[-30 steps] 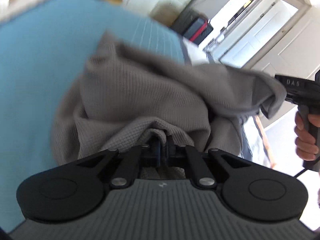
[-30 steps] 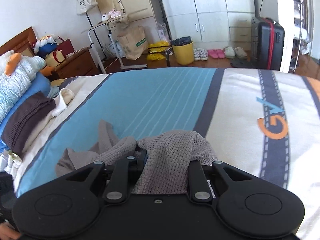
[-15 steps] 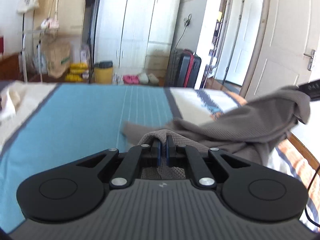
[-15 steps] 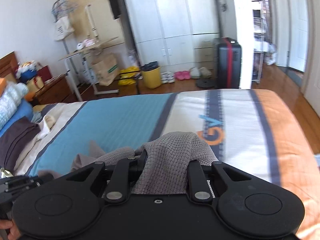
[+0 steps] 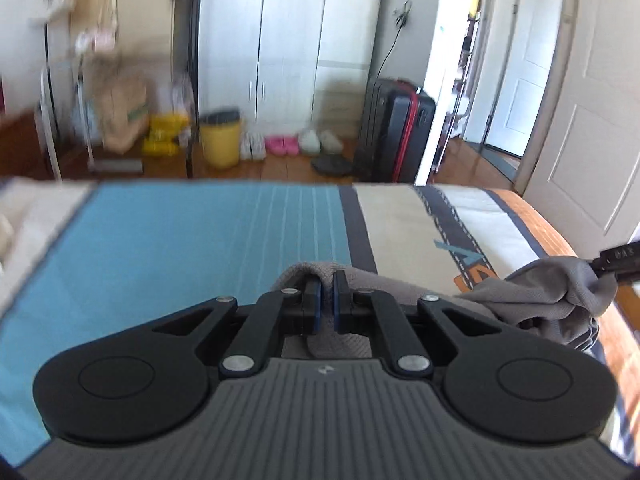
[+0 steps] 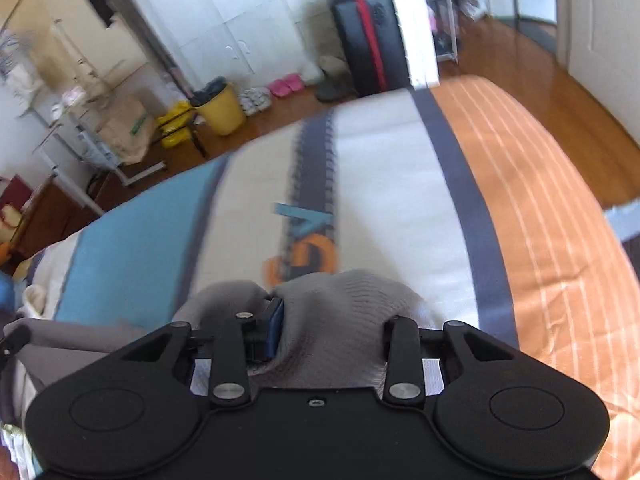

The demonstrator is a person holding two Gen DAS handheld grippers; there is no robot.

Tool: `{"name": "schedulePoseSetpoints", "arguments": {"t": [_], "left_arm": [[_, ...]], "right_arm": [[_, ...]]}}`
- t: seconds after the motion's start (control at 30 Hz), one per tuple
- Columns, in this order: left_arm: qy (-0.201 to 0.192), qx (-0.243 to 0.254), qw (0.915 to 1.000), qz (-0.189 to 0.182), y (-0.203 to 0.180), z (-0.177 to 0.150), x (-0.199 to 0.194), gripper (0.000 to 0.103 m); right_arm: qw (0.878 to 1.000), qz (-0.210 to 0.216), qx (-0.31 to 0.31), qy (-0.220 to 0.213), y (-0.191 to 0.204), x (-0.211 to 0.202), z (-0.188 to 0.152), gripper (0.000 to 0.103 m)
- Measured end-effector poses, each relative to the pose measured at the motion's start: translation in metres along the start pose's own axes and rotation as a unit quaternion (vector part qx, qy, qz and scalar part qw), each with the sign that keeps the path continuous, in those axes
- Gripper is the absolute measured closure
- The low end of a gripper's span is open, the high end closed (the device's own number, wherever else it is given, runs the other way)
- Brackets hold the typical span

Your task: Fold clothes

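A grey waffle-knit garment (image 5: 552, 292) hangs stretched between my two grippers above the bed. My left gripper (image 5: 326, 280) is shut on one edge of it; the cloth folds over the fingertips. In the left wrist view the garment runs right to the tip of my right gripper (image 5: 618, 262). In the right wrist view my right gripper (image 6: 320, 316) is shut on a bunch of the garment (image 6: 340, 316), which drapes over and hides its right finger. The cloth trails left toward the left gripper's tip (image 6: 14, 338).
The bed (image 5: 160, 240) has a blue, white and orange striped cover (image 6: 540, 220). Beyond its foot stand a black suitcase (image 5: 394, 128), a yellow bin (image 5: 220, 142), shoes, white wardrobes and a clothes rack. An open door is at the right.
Both grippers have risen and tilted up, lifting the garment off the bed. The right gripper has swung right, toward the orange side, pulling the cloth taut between the two.
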State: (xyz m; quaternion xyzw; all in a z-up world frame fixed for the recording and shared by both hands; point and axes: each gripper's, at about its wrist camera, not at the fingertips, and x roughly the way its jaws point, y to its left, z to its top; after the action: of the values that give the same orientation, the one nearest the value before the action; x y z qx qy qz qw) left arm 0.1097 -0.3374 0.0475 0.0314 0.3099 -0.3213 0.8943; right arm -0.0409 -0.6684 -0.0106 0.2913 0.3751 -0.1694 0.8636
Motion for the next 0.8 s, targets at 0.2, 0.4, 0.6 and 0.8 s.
{"name": "schedulePoseSetpoints", "arguments": {"t": [0.2,0.4,0.6,0.8], "left_arm": [[0.04,0.007,0.9991,-0.012,0.015,-0.004,0.005,0.097],[0.095,0.037,0.9947,-0.01,-0.007,0.009,-0.02,0.097],[0.154,0.081,0.9847,0.002,-0.037,0.017,-0.06,0.096],[0.176,0.098,0.9795,0.007,-0.061,0.019,-0.087,0.095]], "right_arm": [[0.996,0.064,0.018,-0.061,-0.039,0.0,-0.013,0.057],[0.988,0.099,0.008,-0.121,-0.046,-0.027,-0.017,0.05],[0.98,0.09,-0.025,-0.175,-0.042,-0.06,-0.028,0.046],[0.983,0.114,-0.054,-0.133,-0.034,-0.074,-0.036,0.045]]}}
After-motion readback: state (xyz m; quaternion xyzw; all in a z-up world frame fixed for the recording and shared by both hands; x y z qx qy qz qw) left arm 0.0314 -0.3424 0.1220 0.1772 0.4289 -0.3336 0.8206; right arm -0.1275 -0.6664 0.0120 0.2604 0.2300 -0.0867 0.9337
